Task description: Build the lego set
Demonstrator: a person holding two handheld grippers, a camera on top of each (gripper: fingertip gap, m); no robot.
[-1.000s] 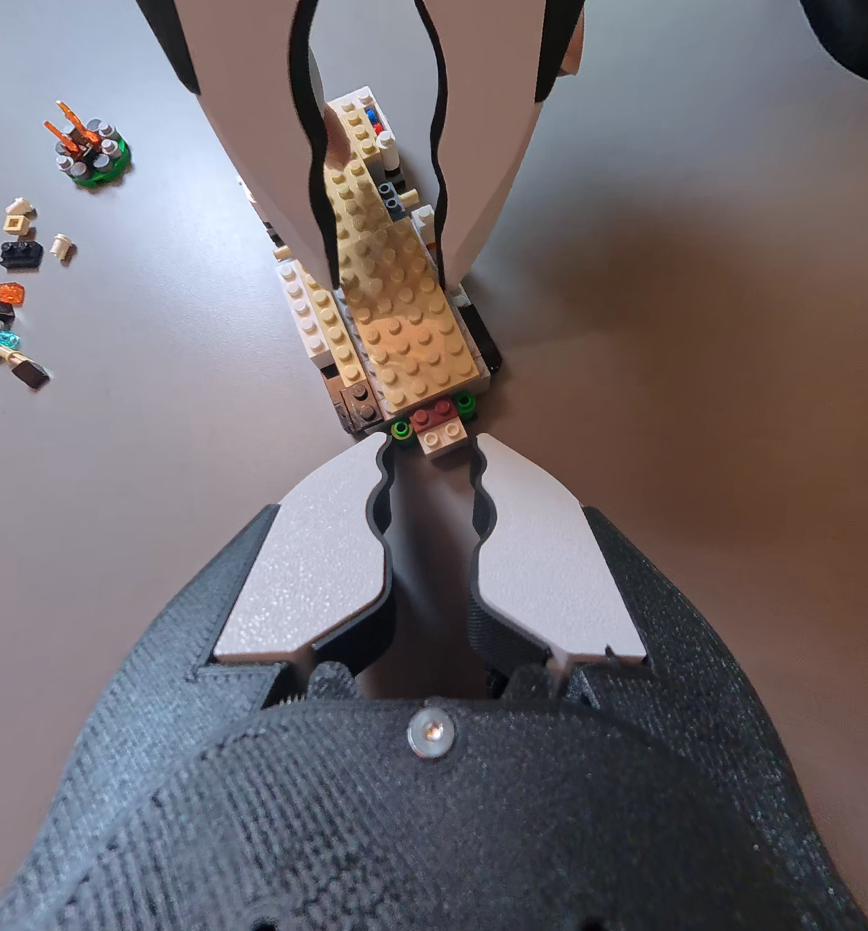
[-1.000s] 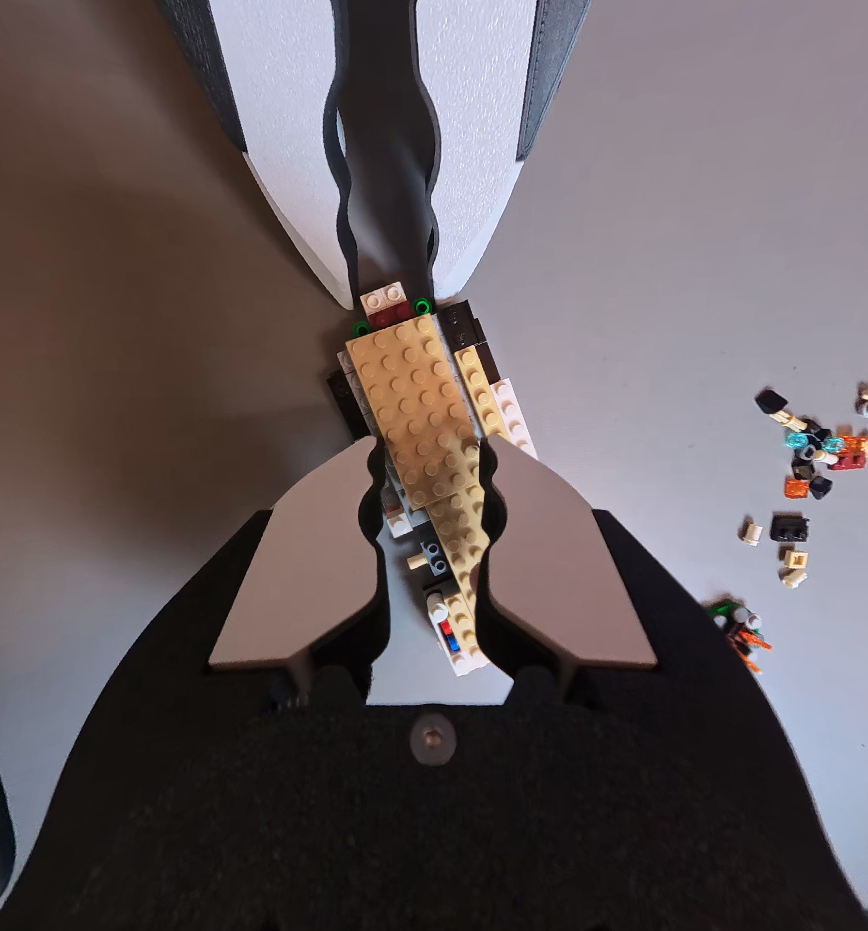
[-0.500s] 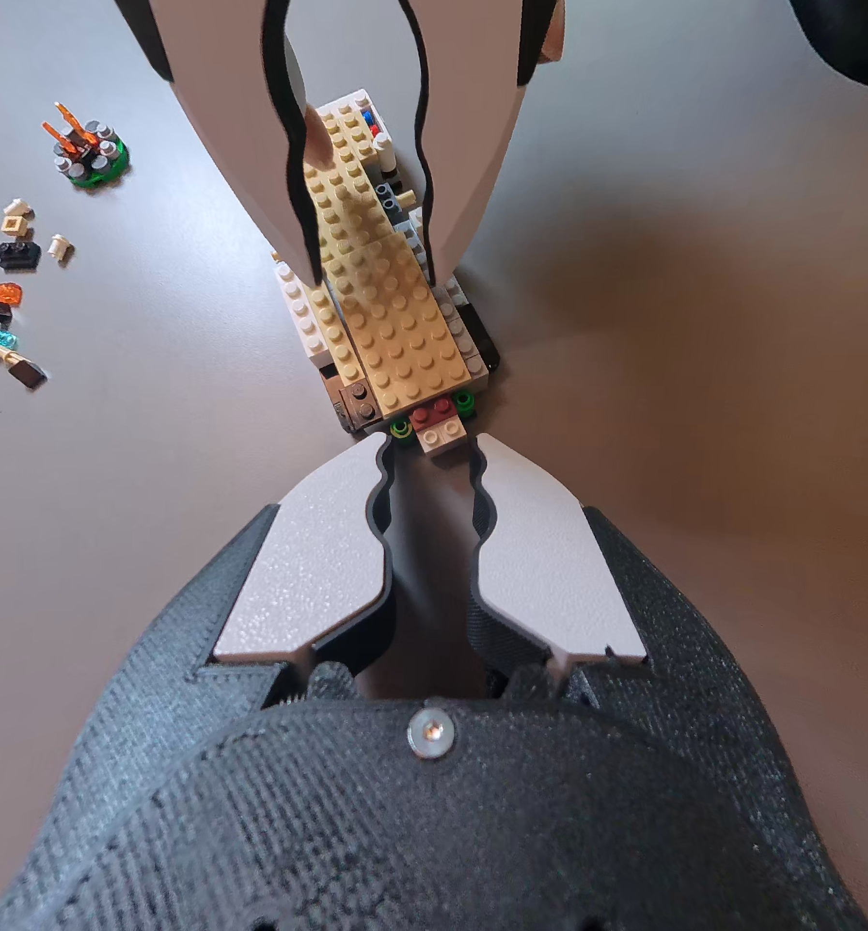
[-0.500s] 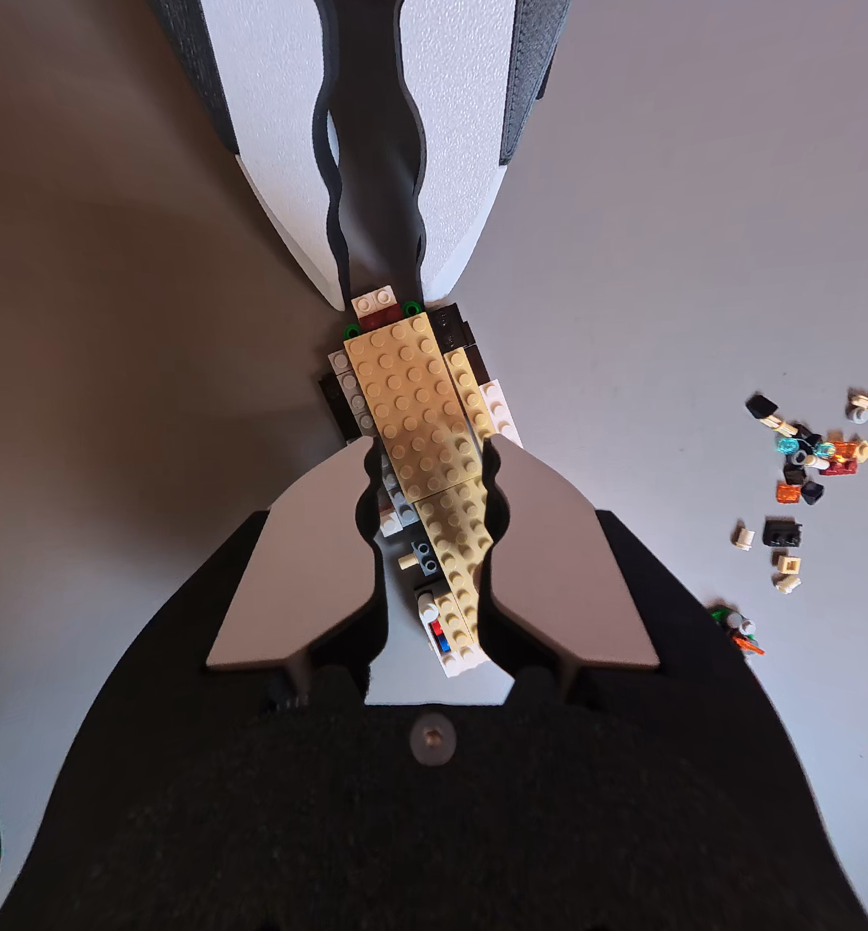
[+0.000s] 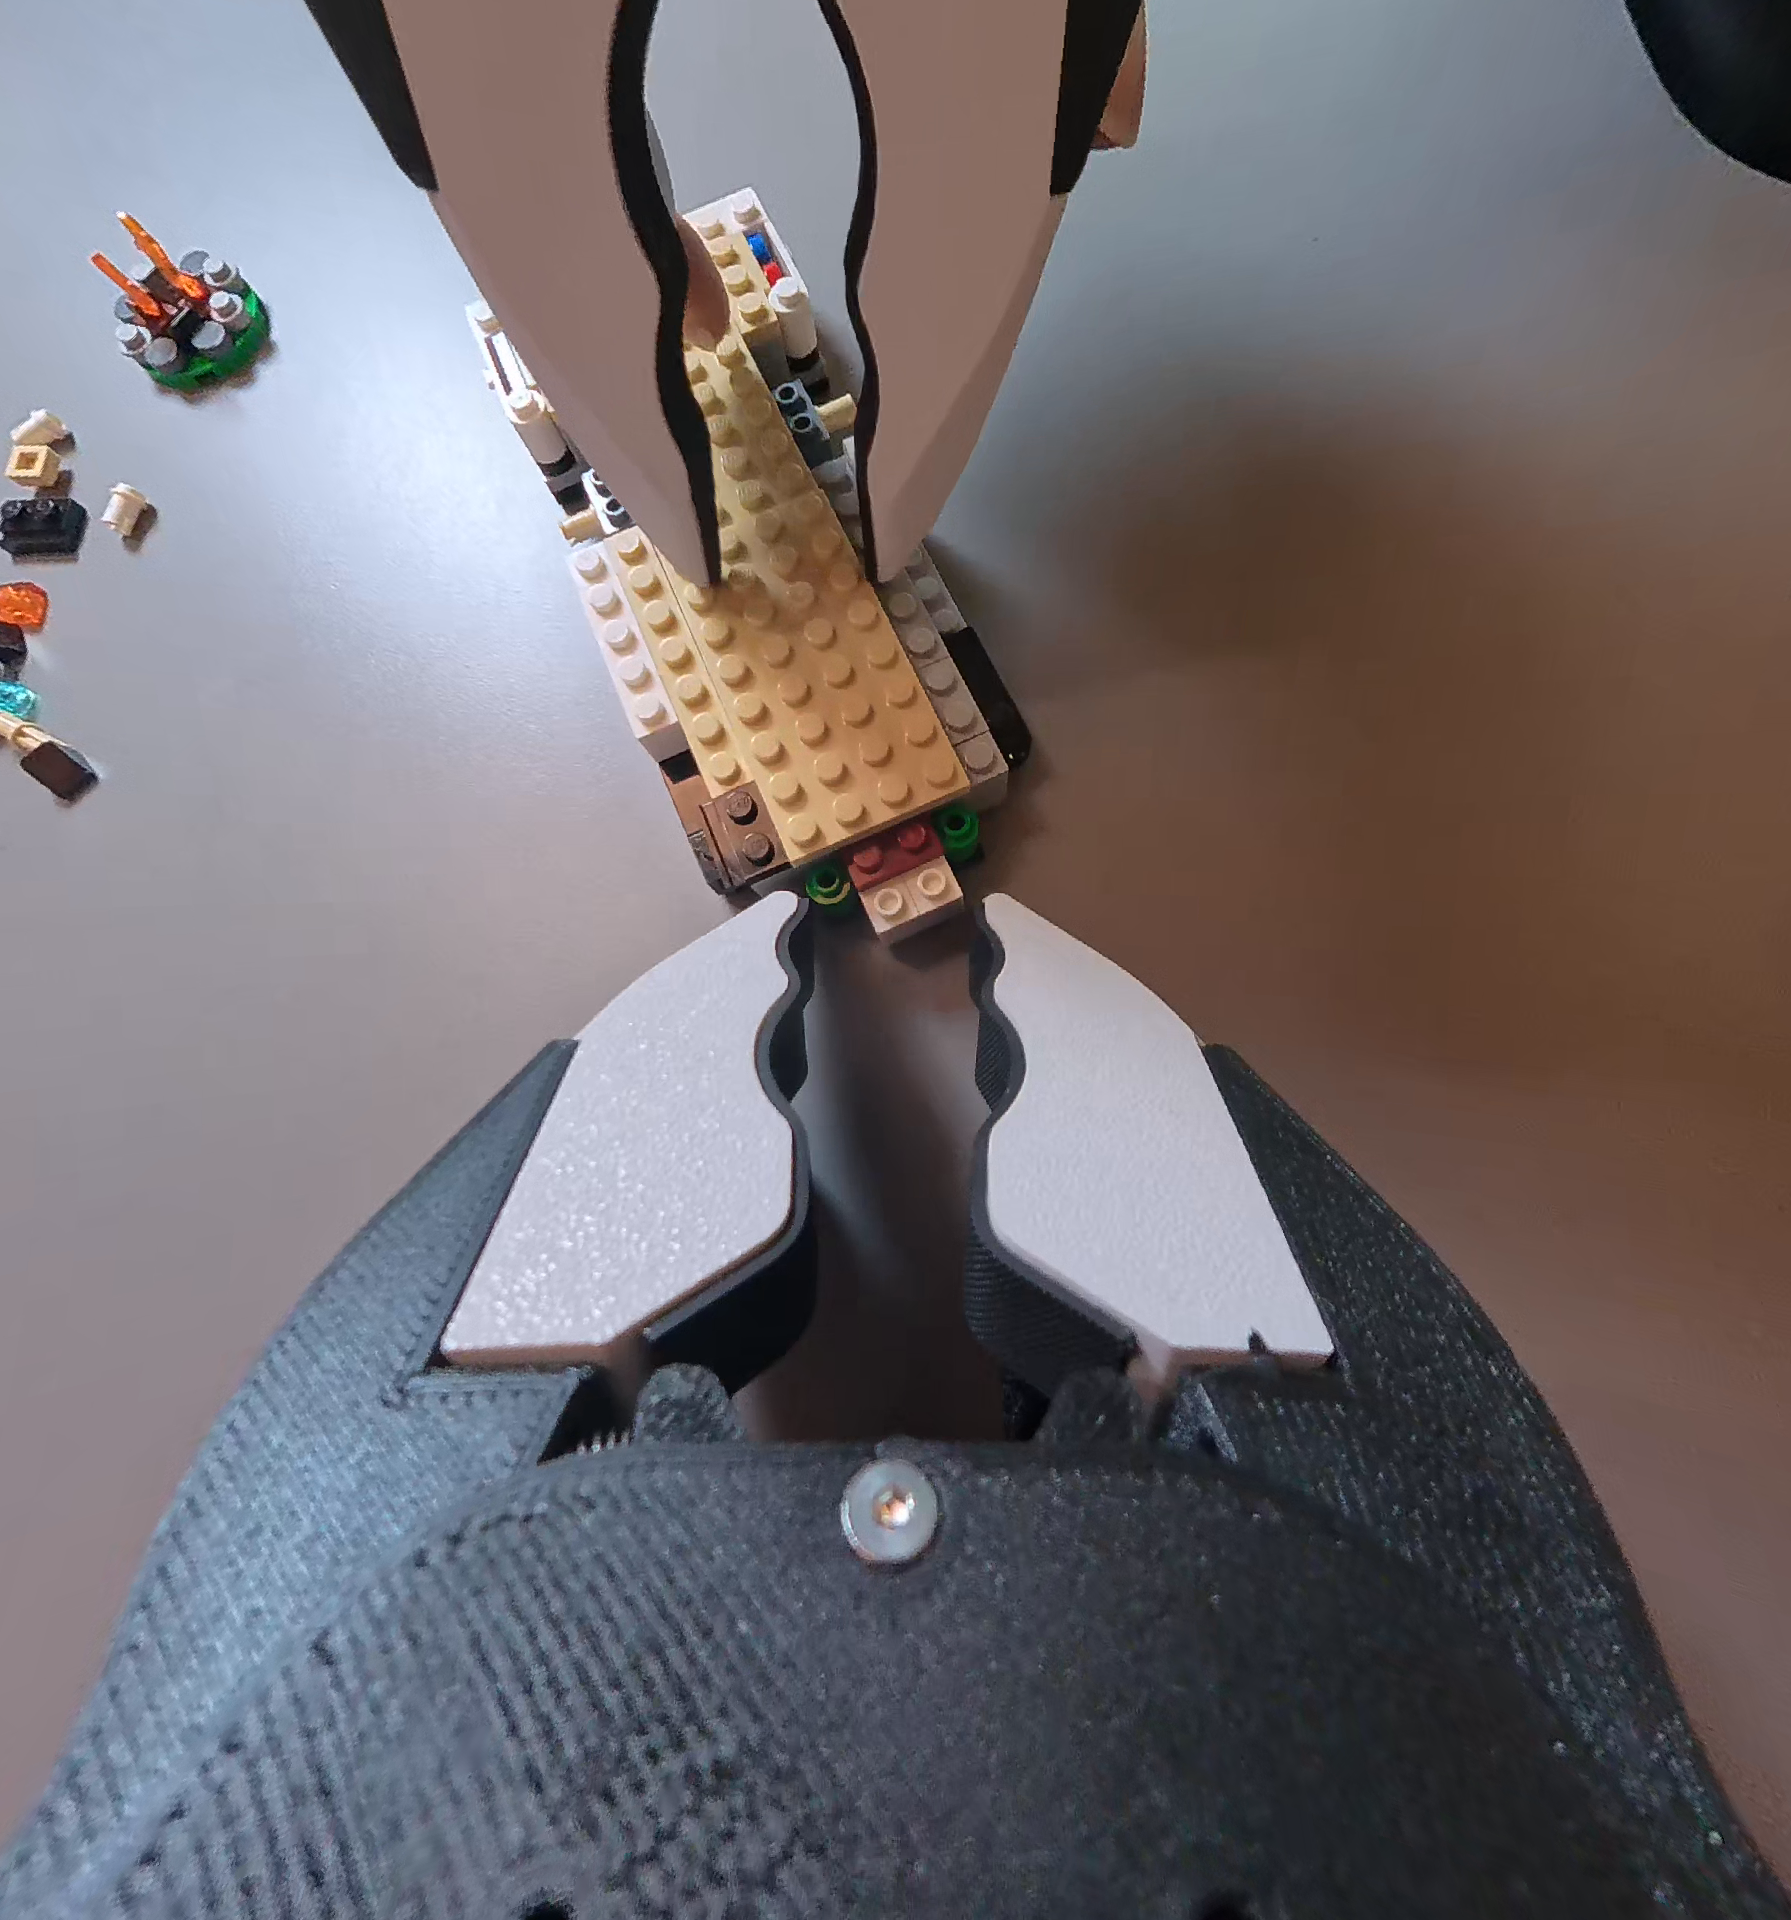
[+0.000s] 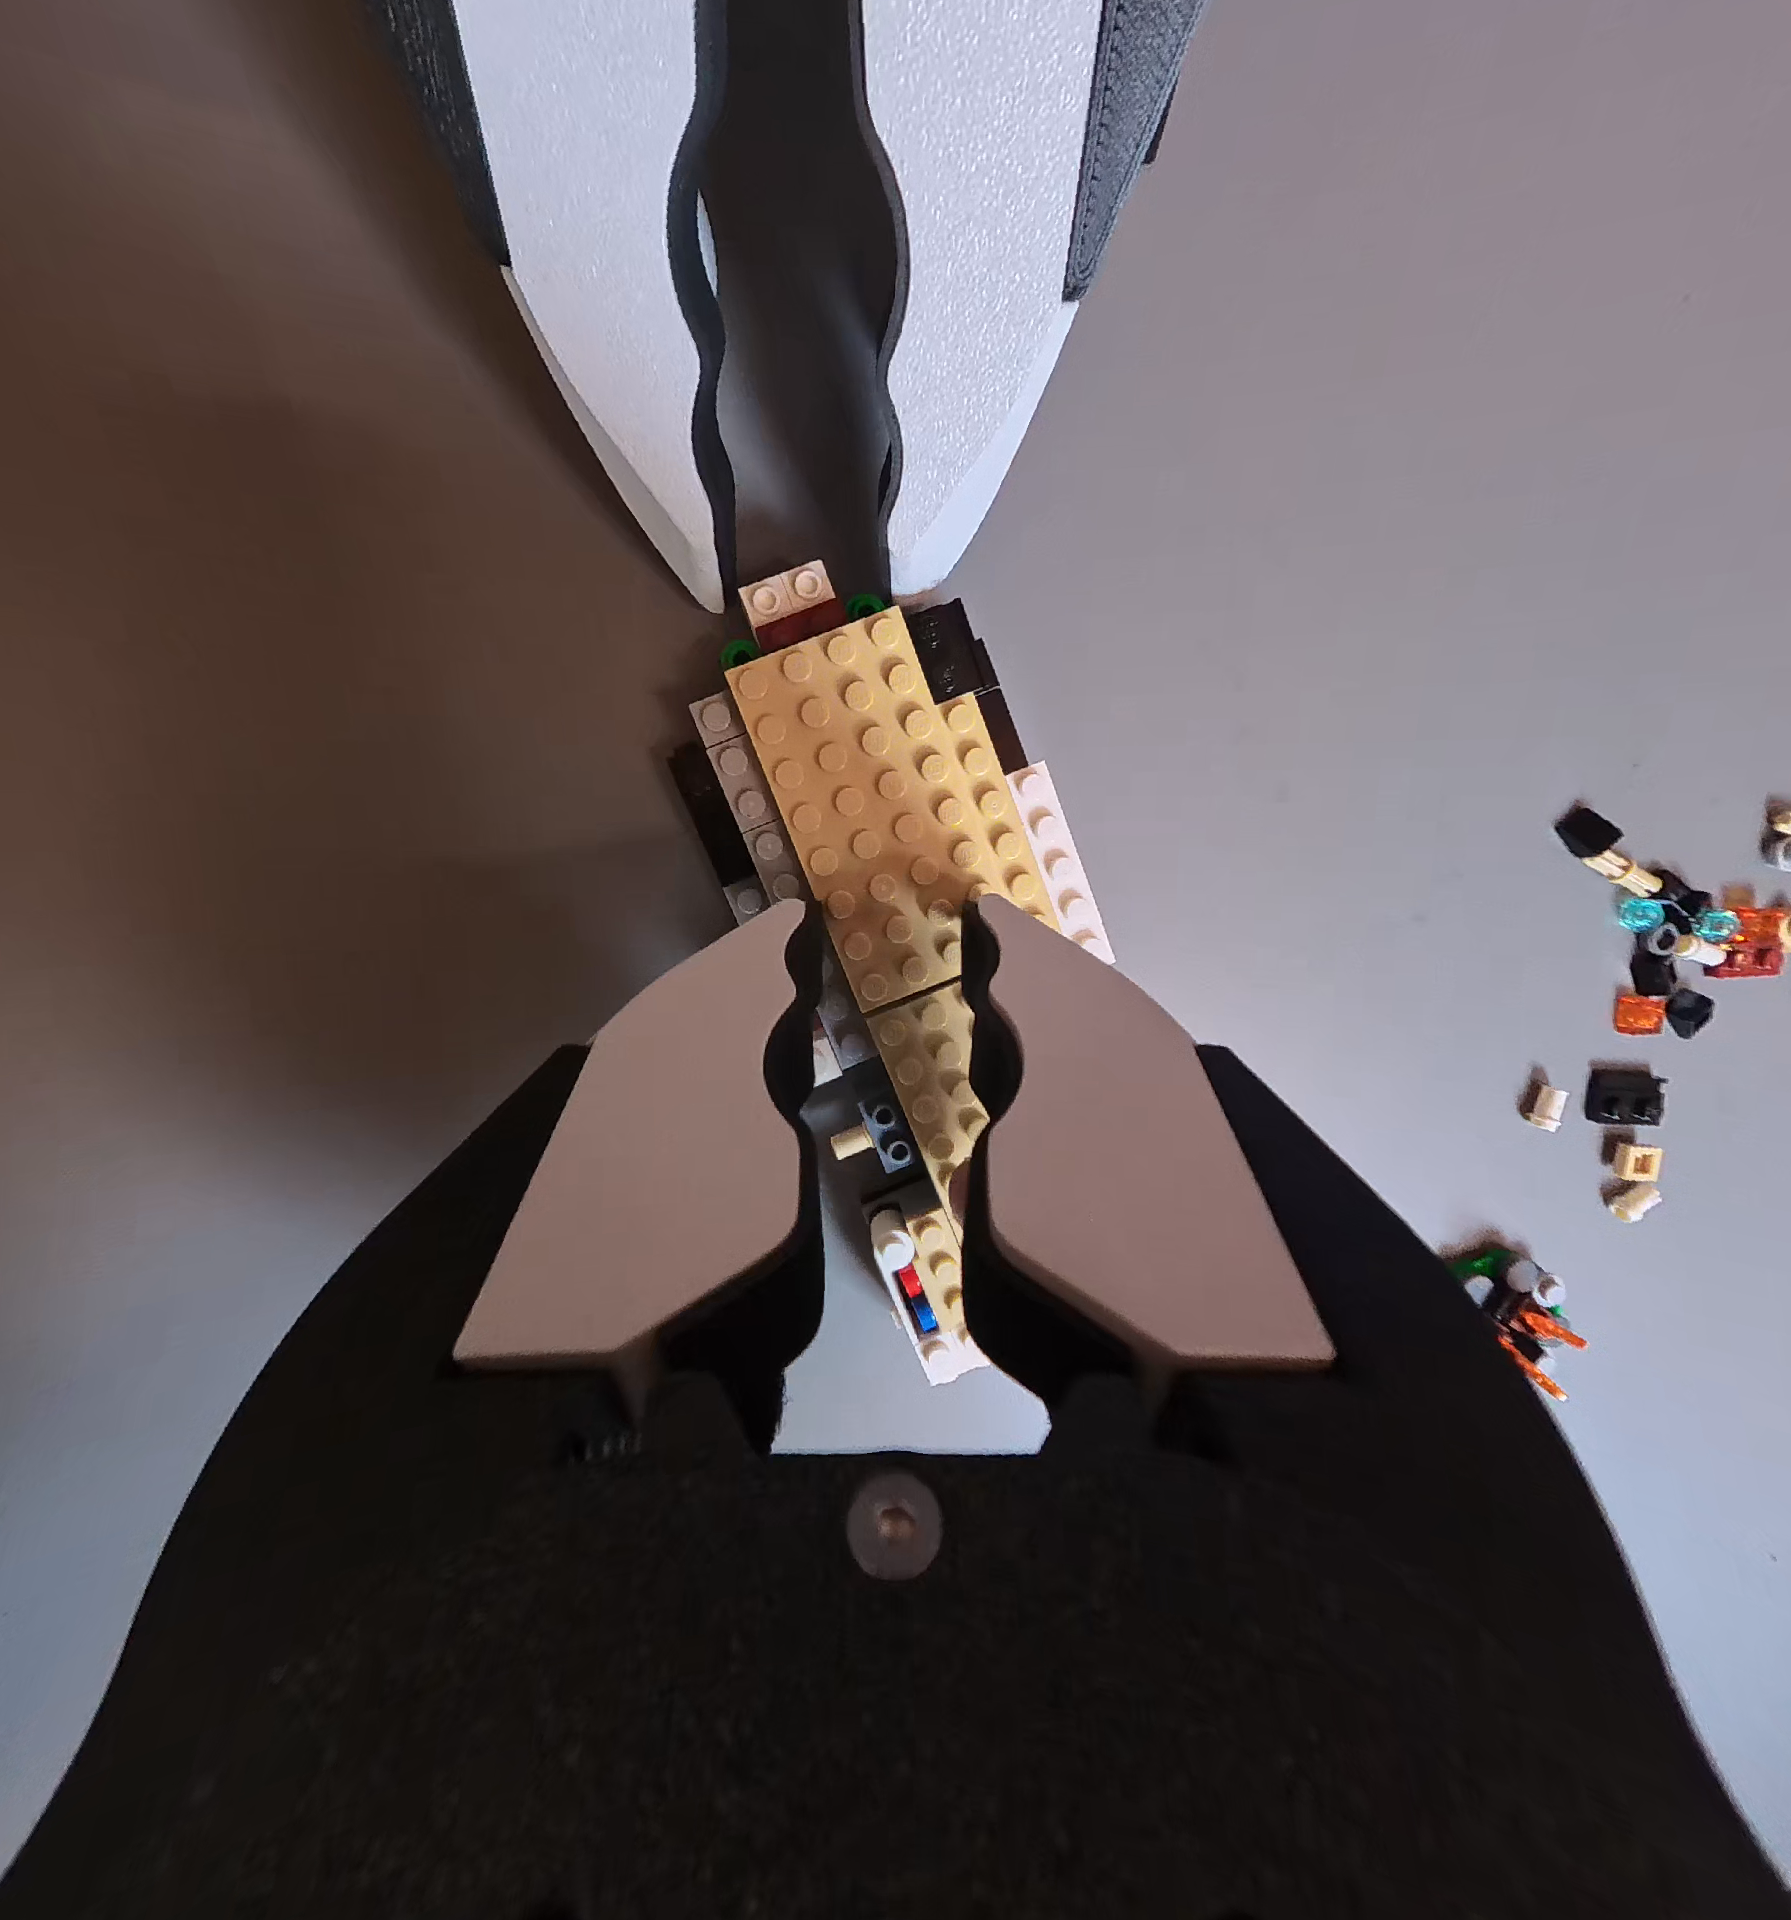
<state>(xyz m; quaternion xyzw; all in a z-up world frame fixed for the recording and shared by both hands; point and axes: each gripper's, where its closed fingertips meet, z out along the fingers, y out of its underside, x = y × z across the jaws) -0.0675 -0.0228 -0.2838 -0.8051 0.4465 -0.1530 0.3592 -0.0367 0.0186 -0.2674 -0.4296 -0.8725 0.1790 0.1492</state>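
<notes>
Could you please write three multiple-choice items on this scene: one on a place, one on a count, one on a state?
1. Where is the small white brick?
A. Among the loose pieces
B. At the end of the brick model nearest the left gripper
C. On the round green base

2. How many green round studs flank the dark red piece?
A. Two
B. Four
C. None

3. How do the left gripper's fingers stand?
A. Closed together
B. Clamped on an orange piece
C. Apart, with bare table between them

Key: B, it juts out just ahead of the fingertips; A, one stud sits on each side; C, the table surface shows between them.
</notes>
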